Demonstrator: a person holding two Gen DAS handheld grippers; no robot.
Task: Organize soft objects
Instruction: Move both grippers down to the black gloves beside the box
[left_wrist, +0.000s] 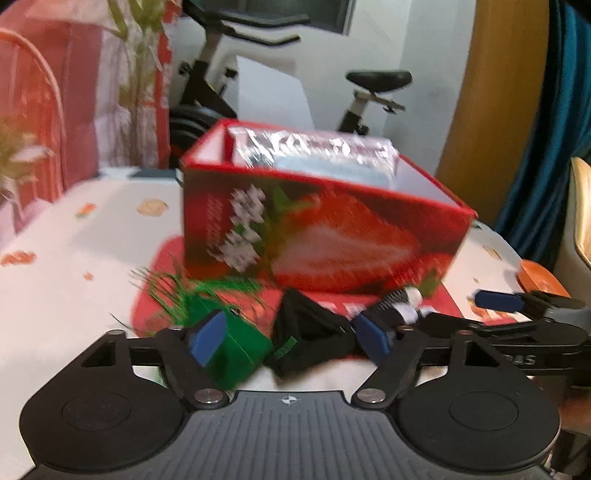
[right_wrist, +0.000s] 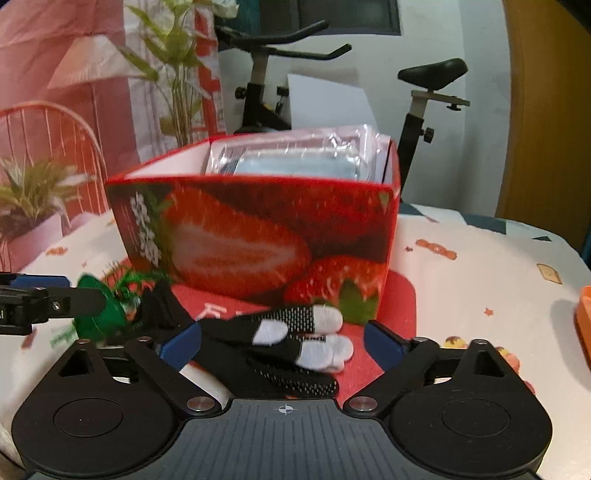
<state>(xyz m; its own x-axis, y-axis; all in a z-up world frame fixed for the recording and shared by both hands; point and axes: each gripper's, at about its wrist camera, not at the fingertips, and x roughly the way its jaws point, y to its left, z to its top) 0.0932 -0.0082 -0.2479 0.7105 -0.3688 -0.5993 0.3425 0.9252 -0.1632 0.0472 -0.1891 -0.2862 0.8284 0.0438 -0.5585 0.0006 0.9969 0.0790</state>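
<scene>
A black sock (right_wrist: 291, 350) with white toes and a dotted mesh band lies crumpled low in the right wrist frame, on a red mat (right_wrist: 402, 295). Left of it lies a green cloth (left_wrist: 236, 343) with a frayed fringe, lower left in the left wrist frame. Behind both, mid-frame, stands an open strawberry-print box (right_wrist: 258, 236) holding clear-wrapped packs (right_wrist: 295, 158).
</scene>
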